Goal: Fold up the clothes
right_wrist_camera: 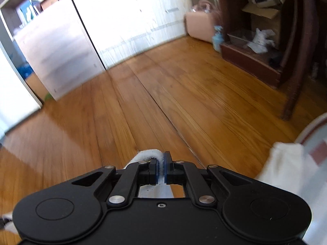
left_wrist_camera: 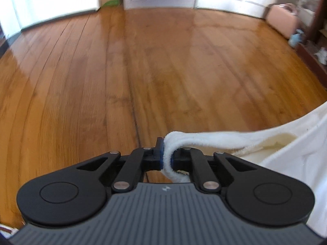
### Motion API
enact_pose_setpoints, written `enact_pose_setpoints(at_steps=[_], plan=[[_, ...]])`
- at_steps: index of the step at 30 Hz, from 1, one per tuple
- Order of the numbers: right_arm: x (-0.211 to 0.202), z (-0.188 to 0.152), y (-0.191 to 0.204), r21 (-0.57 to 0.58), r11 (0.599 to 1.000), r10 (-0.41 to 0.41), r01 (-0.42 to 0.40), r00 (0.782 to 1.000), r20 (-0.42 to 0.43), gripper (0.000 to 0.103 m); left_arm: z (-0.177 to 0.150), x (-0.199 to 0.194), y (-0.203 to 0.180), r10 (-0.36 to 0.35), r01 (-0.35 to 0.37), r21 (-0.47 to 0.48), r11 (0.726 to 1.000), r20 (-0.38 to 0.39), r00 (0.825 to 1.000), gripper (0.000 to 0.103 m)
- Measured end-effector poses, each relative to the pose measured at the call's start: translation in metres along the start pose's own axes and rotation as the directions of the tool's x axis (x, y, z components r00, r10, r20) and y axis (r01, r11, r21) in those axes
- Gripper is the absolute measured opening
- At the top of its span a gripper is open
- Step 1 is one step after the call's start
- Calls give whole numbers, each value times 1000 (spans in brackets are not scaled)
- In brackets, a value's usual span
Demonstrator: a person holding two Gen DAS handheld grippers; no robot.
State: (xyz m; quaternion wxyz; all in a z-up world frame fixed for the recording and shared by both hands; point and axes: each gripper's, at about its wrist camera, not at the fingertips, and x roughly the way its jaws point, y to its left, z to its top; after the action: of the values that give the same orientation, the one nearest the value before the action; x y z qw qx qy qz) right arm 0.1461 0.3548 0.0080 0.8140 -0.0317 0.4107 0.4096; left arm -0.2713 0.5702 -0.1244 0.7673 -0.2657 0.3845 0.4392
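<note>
A white garment (left_wrist_camera: 276, 140) hangs above the wooden floor, stretched off to the right in the left wrist view. Its thick ribbed edge is pinched between the blue pads of my left gripper (left_wrist_camera: 167, 156), which is shut on it. In the right wrist view my right gripper (right_wrist_camera: 162, 170) is shut on another fold of the white garment (right_wrist_camera: 148, 154), which bulges out above the jaws to the left. More white cloth (right_wrist_camera: 284, 163) hangs at the right edge of that view. The rest of the garment is hidden below both grippers.
Wooden floor (left_wrist_camera: 143, 71) spreads ahead. White cabinets (right_wrist_camera: 126, 16) stand along the far wall. A pink case (right_wrist_camera: 199, 23) and a blue bottle (right_wrist_camera: 217, 37) sit by a dark wooden shelf unit (right_wrist_camera: 265, 40) on the right. Patterned fabric (right_wrist_camera: 318, 149) shows at the right edge.
</note>
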Motion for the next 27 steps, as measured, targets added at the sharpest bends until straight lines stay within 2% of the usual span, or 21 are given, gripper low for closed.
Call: enact_pose_setpoints(at_steps=[1,2,3,5,6,8,9,11,12,13,15,16,17,18,20,21,23,24,25,26,27], plan=[[13,-3,2,14,1000,-1,1,1000,15,11,0,13,4,8,-9,-25,1000,-21,1000,11],[26,-7,4,30,1000,-6,5,1000,24,23,0,26,9,12,-14,-49,999,-39,999,16],[41,-11,5,46,999,-20,20,1000,17,31,0,37,14,2,-5,-73,997,-47,999,26],[68,-22,8,44,998,-32,33,999,-31,35,-1,57,24,-19,12,-118,993,-57,998,39],[83,-26,8,33,999,-31,33,997,-77,43,-2,62,27,-30,24,-130,991,-43,999,46],[116,-34,5,-8,1000,-21,19,969,-246,58,-6,69,35,-73,69,-149,986,-17,997,49],[129,-39,2,-33,999,-28,18,943,-333,58,-7,71,39,-108,105,-156,982,-15,994,49],[141,-45,-4,-74,997,-28,-4,903,-428,57,-8,72,47,-149,145,-165,976,-11,989,49],[139,-43,-10,-75,997,-19,-15,903,-429,58,-8,70,50,-168,167,-163,972,6,986,49],[136,-38,-18,-69,998,-24,-4,913,-406,58,-8,67,53,-194,197,-161,967,33,980,49],[122,-26,-36,-9,1000,-27,25,950,-312,58,-9,63,59,-239,251,-165,954,90,967,49],[114,-21,-45,47,999,5,8,964,-265,58,-8,62,64,-261,280,-186,942,120,958,49],[108,-18,-53,98,995,45,-23,973,-226,58,-9,62,68,-286,312,-212,926,147,947,49],[103,-16,-60,138,989,80,-54,978,-191,58,-10,64,74,-324,358,-270,894,164,932,49],[100,-20,-56,113,989,117,-98,978,-173,58,-16,75,89,-429,472,-438,765,199,881,49],[101,-23,-51,80,990,125,-113,977,-175,58,-18,82,93,-465,498,-498,710,201,862,46],[105,-33,-36,-9,992,121,-125,973,-195,58,-15,90,89,-481,484,-501,717,148,864,43],[109,-38,-31,-28,989,136,-145,968,-209,58,-13,92,86,-476,469,-485,738,118,871,40],[112,-42,-26,-43,985,157,-170,963,-220,58,-8,87,78,-431,425,-411,806,85,899,40],[114,-46,-24,-48,977,190,-206,956,-224,58,-7,78,70,-388,391,-328,860,78,918,40],[116,-51,-21,-57,971,212,-230,950,-228,58,-5,68,63,-356,366,-253,896,85,931,40]])
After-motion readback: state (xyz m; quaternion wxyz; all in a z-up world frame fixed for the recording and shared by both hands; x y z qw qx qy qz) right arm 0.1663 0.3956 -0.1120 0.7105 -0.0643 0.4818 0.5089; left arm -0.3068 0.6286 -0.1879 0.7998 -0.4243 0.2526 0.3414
